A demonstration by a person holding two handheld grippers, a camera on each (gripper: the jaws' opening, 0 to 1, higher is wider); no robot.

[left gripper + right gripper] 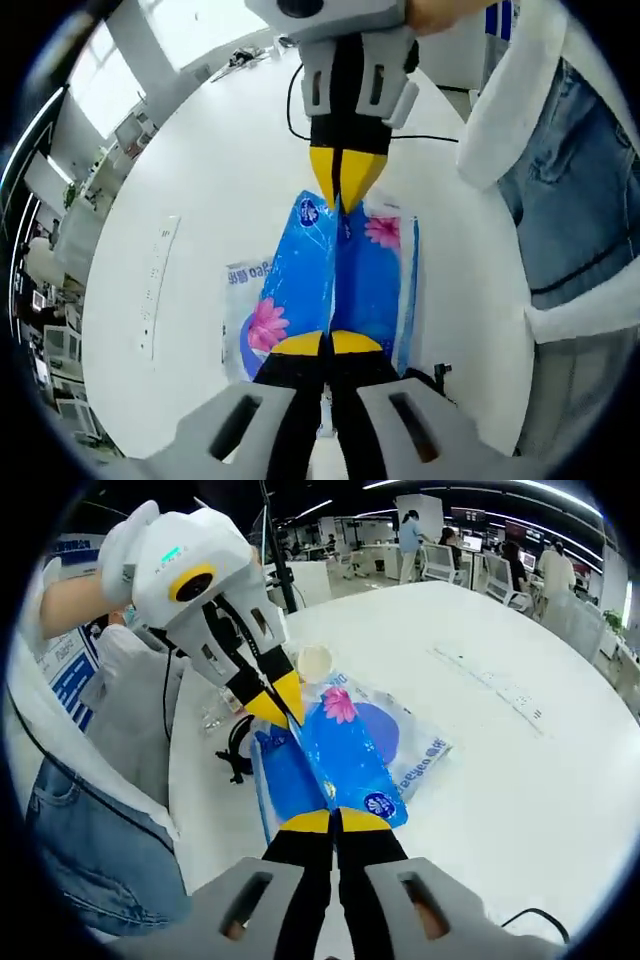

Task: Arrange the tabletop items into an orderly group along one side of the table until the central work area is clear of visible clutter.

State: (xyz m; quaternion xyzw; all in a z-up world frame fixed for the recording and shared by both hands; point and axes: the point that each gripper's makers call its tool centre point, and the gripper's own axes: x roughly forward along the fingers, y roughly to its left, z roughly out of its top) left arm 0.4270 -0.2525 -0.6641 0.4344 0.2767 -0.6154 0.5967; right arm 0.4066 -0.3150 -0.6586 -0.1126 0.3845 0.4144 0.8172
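Note:
A blue tissue pack (350, 270) with pink flowers lies on the white round table (230, 170), pinched into a ridge along its middle. My left gripper (330, 343) is shut on its near end. My right gripper (345, 190) comes in from the top and is shut on the far end. In the right gripper view the same pack (345, 745) runs between my right gripper (335, 820) at the bottom and my left gripper (283, 708) at the upper left, both closed on it.
A white power strip (495, 685) lies flat on the table (520, 780) to the right. Behind the pack stands a small white cup (314, 662); a black cable (235, 755) lies beside the pack. A person in denim (570, 220) stands at the table edge.

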